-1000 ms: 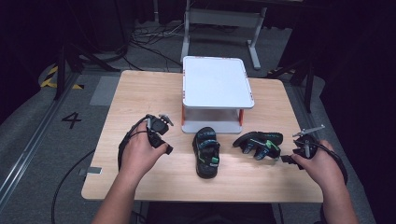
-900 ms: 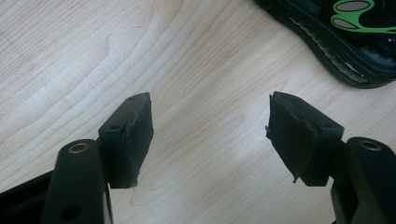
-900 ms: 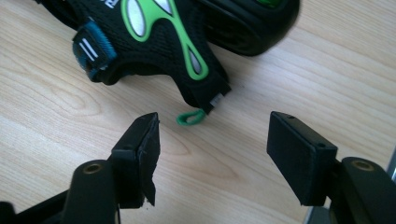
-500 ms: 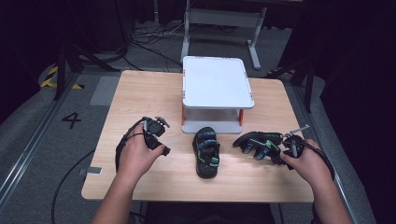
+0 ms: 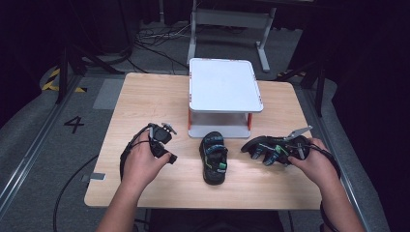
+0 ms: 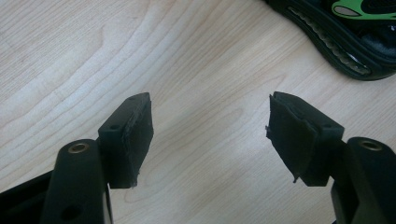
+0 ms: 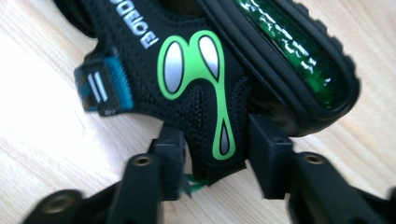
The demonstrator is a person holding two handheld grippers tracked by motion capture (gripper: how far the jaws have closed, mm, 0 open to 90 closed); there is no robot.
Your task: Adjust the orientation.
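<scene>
Two black sandals with green and teal trim lie on the wooden table (image 5: 145,101). One sandal (image 5: 214,157) sits upright at the front middle; its edge shows in the left gripper view (image 6: 336,42). The other sandal (image 5: 266,146) lies tipped on its side at the right, its green sole turned up (image 7: 289,51). My right gripper (image 5: 284,151) has its jaws on either side of this sandal's heel strap (image 7: 217,149), both pads touching it. My left gripper (image 5: 170,143) stands open over bare wood (image 6: 210,126), left of the middle sandal.
A white two-level stand (image 5: 225,84) with red posts stands at the back middle, just behind the upright sandal. Cables trail from both grippers. Bare tabletop lies at the left and along the front edge.
My right gripper moved left to the tipped sandal and its jaws came in on the heel strap. The left gripper shifted slightly to the right.
</scene>
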